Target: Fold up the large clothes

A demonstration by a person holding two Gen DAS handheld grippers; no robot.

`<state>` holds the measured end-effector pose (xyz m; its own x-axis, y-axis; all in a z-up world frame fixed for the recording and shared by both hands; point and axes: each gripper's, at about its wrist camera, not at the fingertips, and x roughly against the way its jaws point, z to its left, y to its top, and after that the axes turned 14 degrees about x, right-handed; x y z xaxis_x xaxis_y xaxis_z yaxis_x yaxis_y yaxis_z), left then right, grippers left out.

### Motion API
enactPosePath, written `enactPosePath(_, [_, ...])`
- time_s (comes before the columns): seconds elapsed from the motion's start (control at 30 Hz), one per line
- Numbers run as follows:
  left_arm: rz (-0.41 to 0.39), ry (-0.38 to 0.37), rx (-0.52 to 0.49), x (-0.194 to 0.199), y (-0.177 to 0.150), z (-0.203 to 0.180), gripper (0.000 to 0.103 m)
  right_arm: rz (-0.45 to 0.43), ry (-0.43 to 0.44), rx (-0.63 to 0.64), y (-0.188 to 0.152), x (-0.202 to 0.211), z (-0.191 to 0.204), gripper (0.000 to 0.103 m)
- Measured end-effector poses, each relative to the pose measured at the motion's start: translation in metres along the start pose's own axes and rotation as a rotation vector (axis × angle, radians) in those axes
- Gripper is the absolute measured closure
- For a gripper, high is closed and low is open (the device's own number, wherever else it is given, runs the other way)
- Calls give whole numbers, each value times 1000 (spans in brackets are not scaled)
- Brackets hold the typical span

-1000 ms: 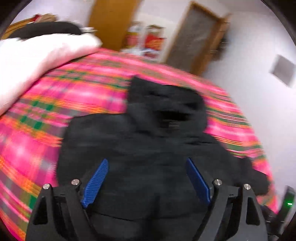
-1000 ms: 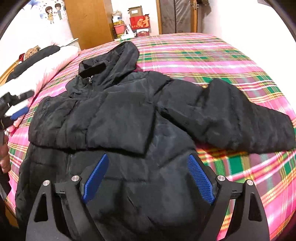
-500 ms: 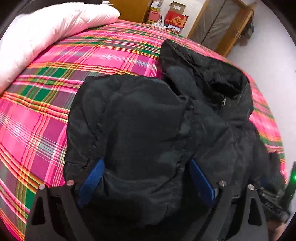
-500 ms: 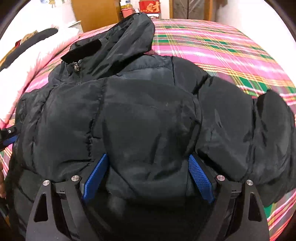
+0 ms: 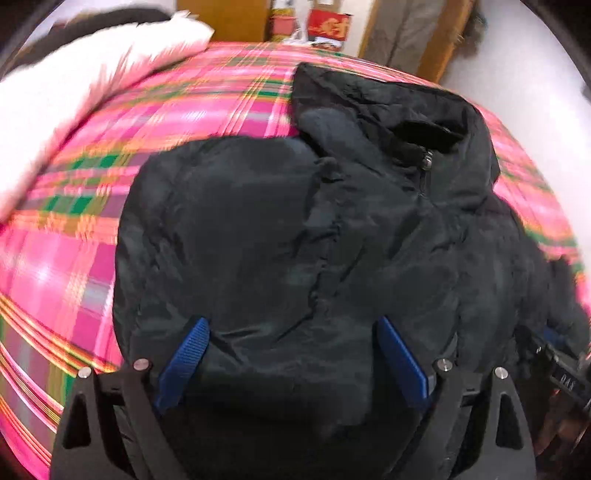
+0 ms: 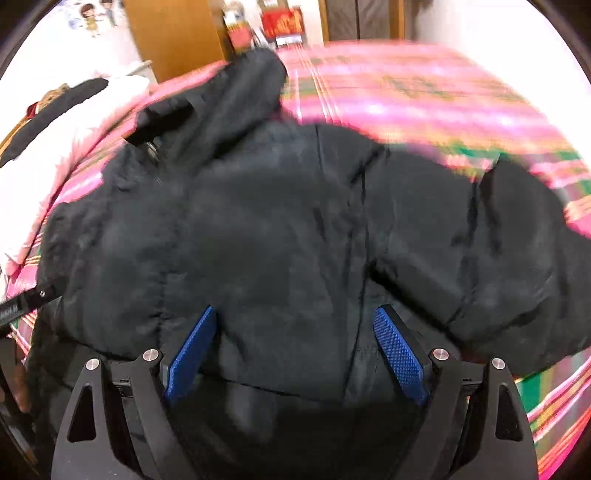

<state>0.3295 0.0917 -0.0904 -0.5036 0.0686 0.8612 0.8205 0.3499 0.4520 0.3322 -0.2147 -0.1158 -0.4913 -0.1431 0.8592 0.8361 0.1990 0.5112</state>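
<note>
A black hooded puffer jacket (image 5: 295, 229) lies on a pink plaid bed, hood (image 5: 399, 110) toward the far end. It also fills the right wrist view (image 6: 280, 236), with one sleeve (image 6: 498, 251) lying out to the right. My left gripper (image 5: 291, 325) is open, its blue pads straddling a bulge of the jacket's near-left part. My right gripper (image 6: 295, 314) is open, its pads either side of the jacket's near body. Neither pair of pads is closed on the fabric. The jacket's lower hem is hidden under the grippers.
The pink plaid bedspread (image 5: 110, 147) surrounds the jacket. A white pillow (image 5: 74, 96) lies far left, with a dark item (image 6: 55, 107) on it. A wooden door (image 6: 173, 33) and red boxes (image 5: 328, 26) stand beyond the bed. A white wall (image 5: 535, 74) borders the right.
Both grippers have stayed low over the jacket, shifting slightly with motion blur. A second ago they were farther back with the whole jacket in sight. Jaws remain open.
</note>
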Motion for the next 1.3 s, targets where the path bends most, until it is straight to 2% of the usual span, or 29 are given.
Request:
enactPosePath(0.07, [-24,-4,-26,5,-1,-7,10,0,-13,22,-2,2,2,16])
enactPosePath(0.17, [-42,-20,-6,14,-1,-10,12,-3,-38,36,-2,18,8,16])
enactPosePath(0.33, [-145,-106,14,59,-16,-19,13,-137,-134,70,-17,86,4,16])
enactPosePath(0.43, [-185,-134,-35,81,-34,-41,13,-146,-150,33,-33,117,-12,16])
enactPosePath(0.7, [-166,-179,-169,112,-101,-82,13,-157,-234,-89,-93,186,-67,16])
enactPosePath(0.93, [-157,-222,-241,131,-124,-116,13,-113,-277,-203,-126,200,-113,16])
enactPosePath(1.1, [-167,-251,-278,134,-125,-133,13,-102,-276,-269,-129,197,-143,16])
enactPosePath(1.3, [-176,-247,-353,118,-118,-147,13,-68,-274,-374,-130,175,-184,16])
